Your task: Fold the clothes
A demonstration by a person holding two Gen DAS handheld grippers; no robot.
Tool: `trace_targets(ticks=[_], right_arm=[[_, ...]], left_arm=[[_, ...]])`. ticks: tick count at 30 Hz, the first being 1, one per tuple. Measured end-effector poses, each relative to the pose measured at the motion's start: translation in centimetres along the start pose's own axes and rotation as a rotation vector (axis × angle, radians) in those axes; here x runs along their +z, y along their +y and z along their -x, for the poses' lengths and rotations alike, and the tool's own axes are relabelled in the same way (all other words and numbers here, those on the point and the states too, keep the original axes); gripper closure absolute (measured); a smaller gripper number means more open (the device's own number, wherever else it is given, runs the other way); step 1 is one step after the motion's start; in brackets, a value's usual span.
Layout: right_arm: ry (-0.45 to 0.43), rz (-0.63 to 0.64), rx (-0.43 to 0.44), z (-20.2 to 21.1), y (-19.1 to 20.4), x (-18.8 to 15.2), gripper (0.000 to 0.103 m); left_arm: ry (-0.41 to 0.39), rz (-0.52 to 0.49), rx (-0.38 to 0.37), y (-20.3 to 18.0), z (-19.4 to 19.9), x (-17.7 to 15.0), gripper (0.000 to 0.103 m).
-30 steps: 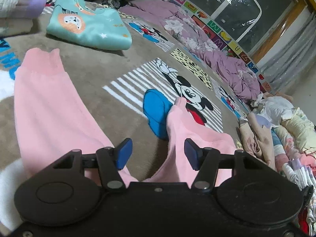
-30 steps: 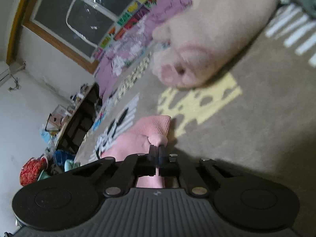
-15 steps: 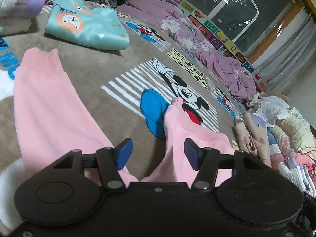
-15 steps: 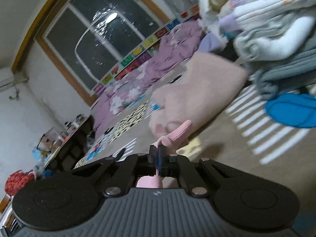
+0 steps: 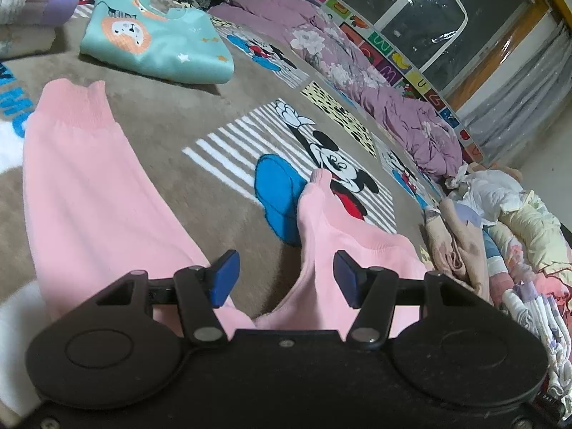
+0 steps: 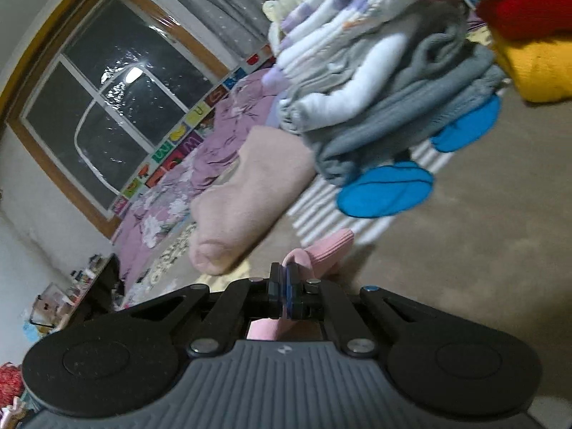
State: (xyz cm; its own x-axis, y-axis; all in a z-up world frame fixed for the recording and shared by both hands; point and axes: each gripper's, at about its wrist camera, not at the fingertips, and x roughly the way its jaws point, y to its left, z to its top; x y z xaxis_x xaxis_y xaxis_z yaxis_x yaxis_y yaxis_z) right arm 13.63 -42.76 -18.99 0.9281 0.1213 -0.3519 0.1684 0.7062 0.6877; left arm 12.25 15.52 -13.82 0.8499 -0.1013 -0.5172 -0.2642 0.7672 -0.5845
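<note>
The right gripper (image 6: 285,287), its jaws pressed together, is pinching a ribbed cuff of the pink trousers (image 5: 82,186) and holding it lifted off the cartoon-mouse carpet (image 5: 171,114). The left gripper (image 5: 282,275) is hovering with jaws spread and nothing between them, above the trousers' crotch. From there the two legs are running away from the camera in a V, the left leg lying flat and long, its cuff pointing toward a folded teal sweatshirt (image 5: 157,43). A stack of folded laundry (image 6: 386,82) is lying beyond the lifted cuff.
</note>
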Motion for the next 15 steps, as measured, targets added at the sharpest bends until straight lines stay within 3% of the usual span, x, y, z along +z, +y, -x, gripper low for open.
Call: trace_targets(ticks=[6,9,14,15], right_arm=[[0.036,0.059,-0.113,-1.2,-1.4,0.0,0.099],[0.017,0.040,-0.150,-0.8,-1.8,0.4,0.087],[0.010,-0.012,-0.140,0.6,-3.3,1.0,0.079],[0.014,-0.024,-0.132,0.8,-3.6,1.1,0.071]], left_arm=[[0.005,-0.015,0.001,-0.2,0.0,-0.3,0.046],[0.004,-0.019,0.004,-0.3,0.1,-0.4,0.046],[-0.004,-0.057,0.014,-1.1,0.4,-0.7,0.046],[-0.005,-0.073,0.015,-1.5,0.5,-0.9,0.046]])
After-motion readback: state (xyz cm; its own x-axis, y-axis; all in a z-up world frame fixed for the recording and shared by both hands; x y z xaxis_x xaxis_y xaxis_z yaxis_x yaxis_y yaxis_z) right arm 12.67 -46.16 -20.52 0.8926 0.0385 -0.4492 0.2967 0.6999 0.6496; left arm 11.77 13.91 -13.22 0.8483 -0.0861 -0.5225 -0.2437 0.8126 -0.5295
